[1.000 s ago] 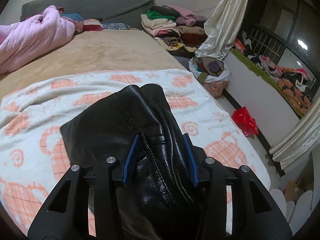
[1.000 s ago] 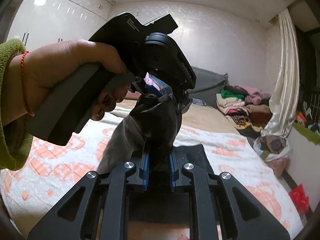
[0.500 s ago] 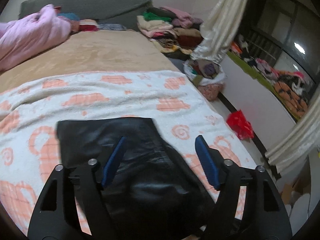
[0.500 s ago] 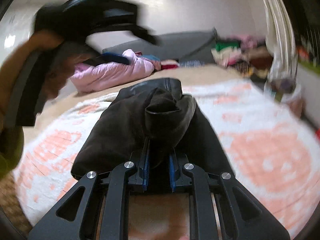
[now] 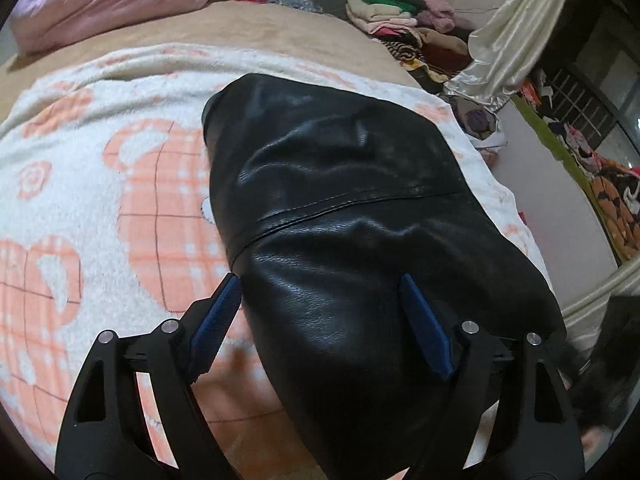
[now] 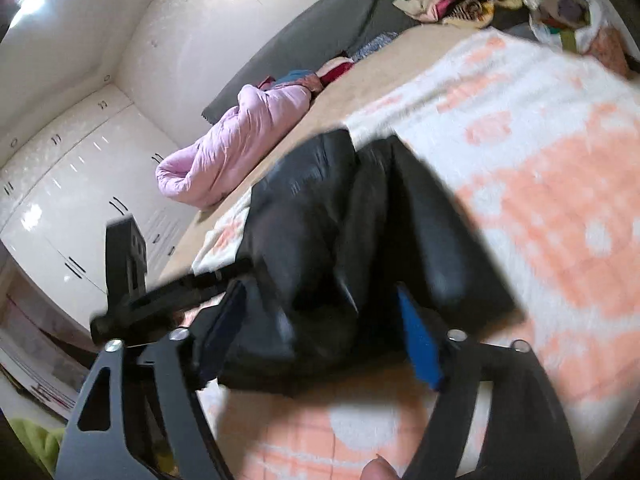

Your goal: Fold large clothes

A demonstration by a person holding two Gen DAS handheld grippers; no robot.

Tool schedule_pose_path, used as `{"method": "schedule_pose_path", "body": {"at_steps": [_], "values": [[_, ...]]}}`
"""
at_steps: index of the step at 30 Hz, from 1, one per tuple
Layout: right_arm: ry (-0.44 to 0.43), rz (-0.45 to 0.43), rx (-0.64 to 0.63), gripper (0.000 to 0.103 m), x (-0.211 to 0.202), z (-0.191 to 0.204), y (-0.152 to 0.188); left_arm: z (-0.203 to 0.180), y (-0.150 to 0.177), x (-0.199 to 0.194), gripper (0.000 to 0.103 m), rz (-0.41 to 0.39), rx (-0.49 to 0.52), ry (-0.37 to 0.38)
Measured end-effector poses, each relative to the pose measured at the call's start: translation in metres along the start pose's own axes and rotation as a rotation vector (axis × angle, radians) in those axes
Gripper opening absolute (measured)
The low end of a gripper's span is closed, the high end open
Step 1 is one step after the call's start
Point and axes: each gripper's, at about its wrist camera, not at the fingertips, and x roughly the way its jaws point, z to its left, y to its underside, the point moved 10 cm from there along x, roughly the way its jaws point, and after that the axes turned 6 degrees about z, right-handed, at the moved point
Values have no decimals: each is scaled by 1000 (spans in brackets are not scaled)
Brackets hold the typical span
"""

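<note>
A black leather jacket lay folded on a white-and-orange blanket across the centre and lower right of the frame, as the left gripper and right gripper, jaws just opened wide, straddled its near edge without clamping it.

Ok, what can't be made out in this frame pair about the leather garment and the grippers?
- Black leather garment: left wrist view, its near end is hidden behind the gripper frame and the lower edge.
- The garment's layers: right wrist view, motion blur smears them.
- Left gripper: jaws just opened wide; contact with the leather is unclear.
- Right gripper: jaws just opened; the same doubt.
</note>
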Motion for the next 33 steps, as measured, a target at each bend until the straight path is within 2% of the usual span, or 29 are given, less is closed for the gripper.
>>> {"method": "schedule_pose_path", "body": {"at_steps": [1,3,4,6,7,8,9,10,12,14,15,17,19,21,23,26,29,30,31,33], "values": [[10,8,-3,92,1,3,-9,-1,0,0,73,0,0,0],[34,56,-6,92,12,6,-27,1,2,0,73,-2,-8,6],[77,94,-5,92,23,2,-37,1,1,1,73,-2,-10,8],[115,203,-17,90,48,0,-43,3,2,2,73,-1,-10,10],[141,253,-24,74,58,-3,-39,3,2,1,73,-2,-9,11],[133,275,-42,60,64,-1,-37,3,2,1,73,0,-5,12],[99,279,-76,37,69,8,-37,2,2,1,73,3,-2,8],[132,276,-147,28,72,14,-38,3,2,1,73,9,-2,-1],[133,231,-237,23,68,33,-47,4,1,-4,73,4,-17,21],[91,173,-276,23,54,48,-60,3,-4,-20,73,-31,-35,68],[84,139,-287,23,47,50,-70,3,-6,-23,74,-37,-34,66],[66,96,-274,23,34,43,-90,0,-9,-28,77,-36,-32,76],[30,95,-222,23,34,25,-98,-5,-8,-26,81,-22,-41,114],[9,136,-151,23,42,1,-88,-11,-3,-15,87,12,-28,106],[14,186,-77,23,55,-26,-69,-16,5,0,88,55,-17,97],[-9,182,5,23,61,-51,-51,-20,17,19,93,109,-29,95],[-5,173,20,26,60,-61,-42,-24,20,26,93,123,-20,103],[-8,171,24,28,58,-61,-39,-24,19,27,93,124,-18,101],[-8,174,29,36,58,-62,-38,-23,19,27,93,126,-18,100],[1,171,28,43,54,-64,-37,-24,18,26,93,124,-16,100]]}}
